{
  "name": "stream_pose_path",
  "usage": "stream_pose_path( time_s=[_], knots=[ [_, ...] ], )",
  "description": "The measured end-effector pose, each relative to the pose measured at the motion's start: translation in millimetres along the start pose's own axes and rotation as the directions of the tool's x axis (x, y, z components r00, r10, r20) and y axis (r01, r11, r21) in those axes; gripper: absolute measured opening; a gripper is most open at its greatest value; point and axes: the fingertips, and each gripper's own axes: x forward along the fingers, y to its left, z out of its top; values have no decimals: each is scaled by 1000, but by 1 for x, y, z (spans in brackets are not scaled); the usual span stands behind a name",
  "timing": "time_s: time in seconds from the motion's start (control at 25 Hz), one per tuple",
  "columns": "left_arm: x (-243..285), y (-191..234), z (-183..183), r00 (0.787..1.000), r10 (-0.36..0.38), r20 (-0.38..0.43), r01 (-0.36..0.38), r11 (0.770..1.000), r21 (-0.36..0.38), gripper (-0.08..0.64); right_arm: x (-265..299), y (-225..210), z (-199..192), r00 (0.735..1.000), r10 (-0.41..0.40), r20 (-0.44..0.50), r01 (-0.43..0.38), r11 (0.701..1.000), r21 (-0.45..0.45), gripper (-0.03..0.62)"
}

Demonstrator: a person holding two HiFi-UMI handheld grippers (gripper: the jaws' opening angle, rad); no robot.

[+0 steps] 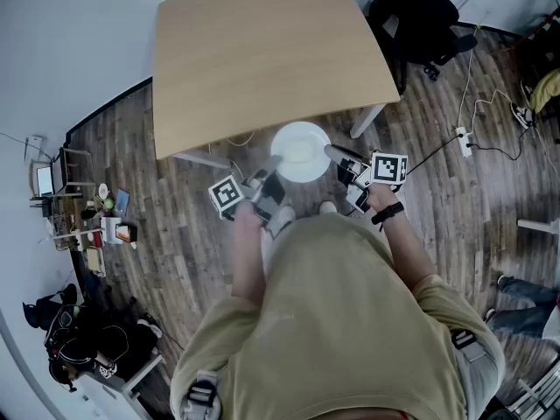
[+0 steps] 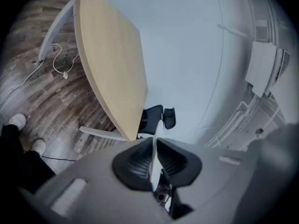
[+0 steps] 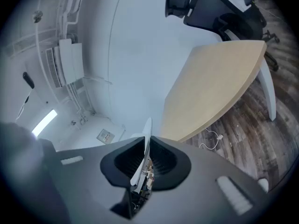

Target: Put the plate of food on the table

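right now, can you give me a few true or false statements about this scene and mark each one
1. The left gripper and the right gripper both pinch the rim of the white plate. True.
2. The plate is already resting on the table. False: it is held up between the two grippers at the table's near edge, not set down.
3. A laptop sits on the tabletop. False: nothing shows on the wooden top.
4. A black office chair stands beyond the table's far right corner. True.
5. The right gripper is open and empty. False: its jaws are closed on the plate's rim.
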Motion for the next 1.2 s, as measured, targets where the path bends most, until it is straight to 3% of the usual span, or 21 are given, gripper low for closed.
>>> stream_pose_path(
  time_s=[0.44,0.64,0.92,1.2],
  knots=[
    [-1,20,-25,999,21,29,-21,1000,-22,25,-19,-13,-16,1000,9,-3,-9,992,-128,57],
    [0,33,-11,999,50,22,-49,998,-41,21,-4,-26,-19,1000,-6,16,8,997,-81,63],
    [26,56,27,996,95,1,-94,995,-37,20,23,-57,-3,995,-99,26,101,991,-93,71],
    [42,63,97,996,91,7,-91,995,-31,14,92,-75,30,988,-153,10,153,983,-101,69]
  ],
)
